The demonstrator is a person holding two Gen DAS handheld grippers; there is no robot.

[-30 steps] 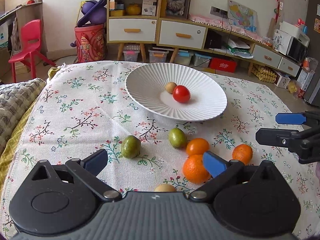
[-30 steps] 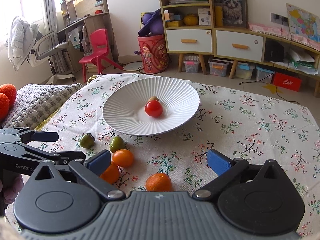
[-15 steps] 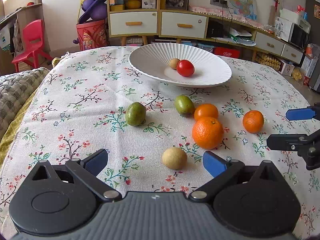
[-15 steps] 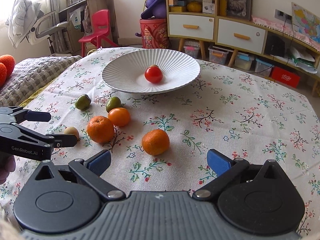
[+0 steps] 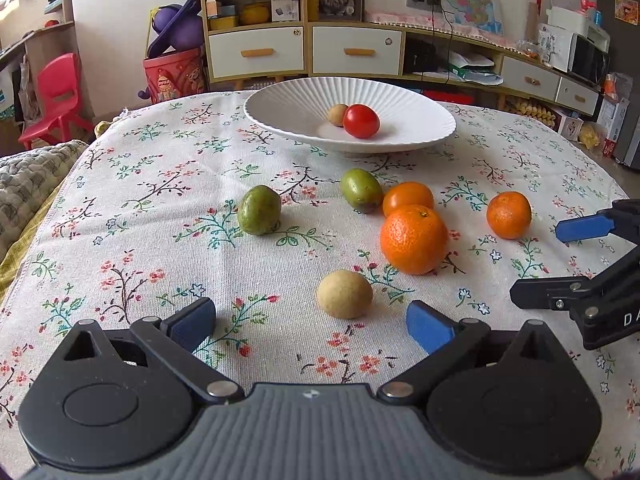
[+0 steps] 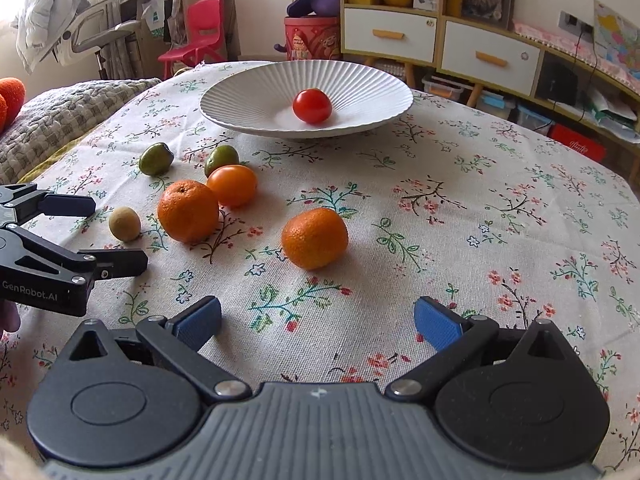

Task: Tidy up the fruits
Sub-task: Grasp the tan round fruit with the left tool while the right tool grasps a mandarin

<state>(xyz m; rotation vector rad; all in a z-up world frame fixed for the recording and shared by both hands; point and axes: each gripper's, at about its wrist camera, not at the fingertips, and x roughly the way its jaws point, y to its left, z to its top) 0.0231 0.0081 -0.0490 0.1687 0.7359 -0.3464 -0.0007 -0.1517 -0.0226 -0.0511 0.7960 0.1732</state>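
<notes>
The left gripper (image 5: 310, 322) hangs low and level, its blue-padded fingers (image 5: 192, 322) spread wide with nothing between them. The right gripper (image 6: 318, 322) sits alongside at what looks like much the same height, jaws equally wide and empty. Both point forward, roughly parallel, close beside each other without touching.

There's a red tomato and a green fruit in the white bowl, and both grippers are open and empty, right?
Not quite. Next to the red tomato in the white bowl sits a small tan fruit, not a green one, as the left wrist view shows. Both green fruits lie on the tablecloth. The left gripper and right gripper are open and empty.
</notes>
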